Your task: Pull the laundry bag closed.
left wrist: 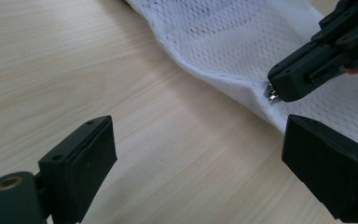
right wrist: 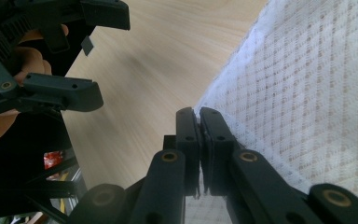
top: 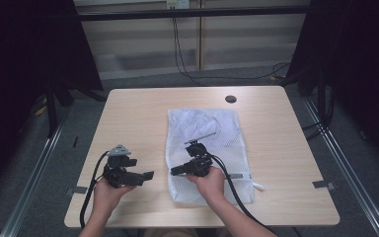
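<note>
Nearest the person, the left gripper [top: 148,175] sits over bare wood just beside the mesh bag's [top: 205,143] left edge, jaws spread wide and holding nothing. The right gripper [top: 175,171] is at that same edge, jaws pressed together on the bag's small metal zipper pull [left wrist: 272,96]. Beyond both, the mesh bag lies flat at the middle of the table [top: 138,113], extending toward its far side.

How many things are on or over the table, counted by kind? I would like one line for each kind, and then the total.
White mesh laundry bag: 1
Black handheld grippers: 2, the left gripper open, the right gripper shut on the bag's edge
Total: 3
</note>
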The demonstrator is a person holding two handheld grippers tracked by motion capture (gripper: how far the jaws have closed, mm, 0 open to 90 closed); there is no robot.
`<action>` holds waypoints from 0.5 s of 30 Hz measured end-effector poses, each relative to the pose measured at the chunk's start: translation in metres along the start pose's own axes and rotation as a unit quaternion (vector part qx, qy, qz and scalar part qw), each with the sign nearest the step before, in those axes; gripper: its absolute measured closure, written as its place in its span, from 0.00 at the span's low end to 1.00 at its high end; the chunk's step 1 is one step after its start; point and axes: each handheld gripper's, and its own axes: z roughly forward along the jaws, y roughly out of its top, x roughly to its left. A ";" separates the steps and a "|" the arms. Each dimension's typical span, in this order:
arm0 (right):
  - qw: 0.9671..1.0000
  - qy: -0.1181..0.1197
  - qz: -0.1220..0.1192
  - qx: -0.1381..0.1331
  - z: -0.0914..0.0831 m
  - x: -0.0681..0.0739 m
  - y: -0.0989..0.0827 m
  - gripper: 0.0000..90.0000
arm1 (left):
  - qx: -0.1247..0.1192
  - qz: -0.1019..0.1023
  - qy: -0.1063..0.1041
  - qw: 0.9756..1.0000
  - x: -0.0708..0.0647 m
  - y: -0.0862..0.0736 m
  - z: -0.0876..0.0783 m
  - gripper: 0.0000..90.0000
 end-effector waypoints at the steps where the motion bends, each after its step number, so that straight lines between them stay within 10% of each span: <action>1: 1.000 -0.001 -0.002 -0.001 0.000 0.000 0.000 0.97 | 0.001 -0.001 -0.002 1.000 -0.001 0.000 0.001 0.11; 15: 1.000 0.001 -0.005 -0.009 -0.006 0.001 0.001 0.97 | 0.009 -0.005 -0.045 0.999 -0.017 0.006 0.017 0.11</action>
